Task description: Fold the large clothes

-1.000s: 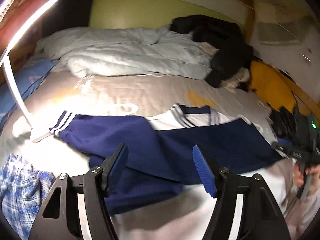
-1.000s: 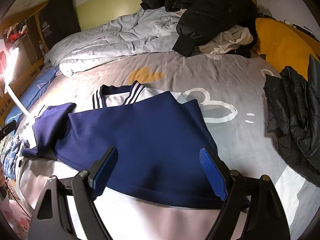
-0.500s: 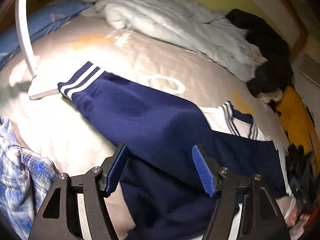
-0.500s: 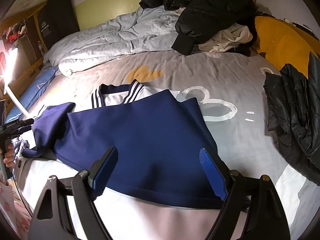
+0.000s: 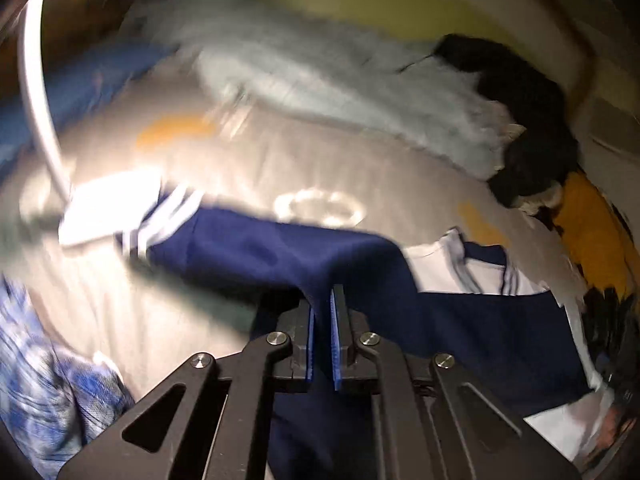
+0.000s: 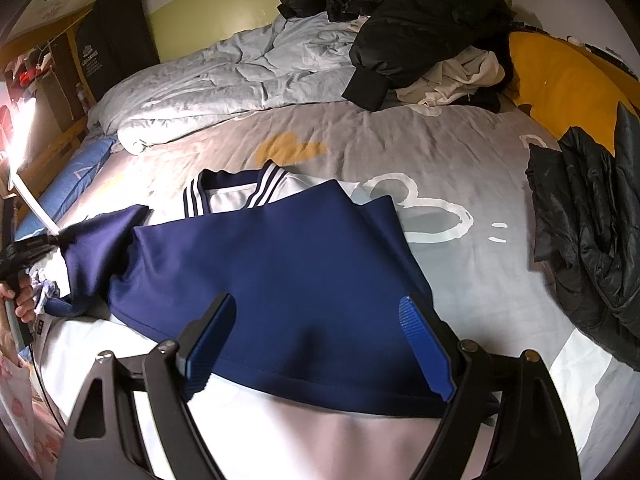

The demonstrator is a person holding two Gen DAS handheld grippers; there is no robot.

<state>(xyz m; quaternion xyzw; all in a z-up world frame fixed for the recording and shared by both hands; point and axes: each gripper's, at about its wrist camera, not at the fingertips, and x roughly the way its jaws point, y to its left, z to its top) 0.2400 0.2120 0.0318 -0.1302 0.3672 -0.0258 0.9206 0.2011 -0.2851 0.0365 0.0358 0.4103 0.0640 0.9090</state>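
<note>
A navy top (image 6: 272,264) with a white, striped collar (image 6: 236,192) lies flat on the grey bedsheet (image 6: 440,152). Its left sleeve (image 5: 248,248), with a white-striped cuff (image 5: 160,216), stretches out to the left. My left gripper (image 5: 323,300) is shut on a pinched fold of that sleeve, and the fabric rises in a ridge to the pads. In the right wrist view the left gripper (image 6: 52,238) shows at the far left, held by a hand (image 6: 20,300), with the sleeve pulled up toward it. My right gripper (image 6: 316,302) hangs open over the top's lower hem, holding nothing.
A rumpled pale blue duvet (image 6: 224,80) and a heap of black jackets (image 6: 420,20) fill the far end of the bed. A yellow cushion (image 6: 560,80) and a black puffer jacket (image 6: 588,248) lie right. Blue plaid cloth (image 5: 40,380) and a white lamp arm (image 5: 36,100) are left.
My left gripper came down onto the sleeve and closed on it, lifting a fold of the fabric. The right gripper stayed where it was, still open.
</note>
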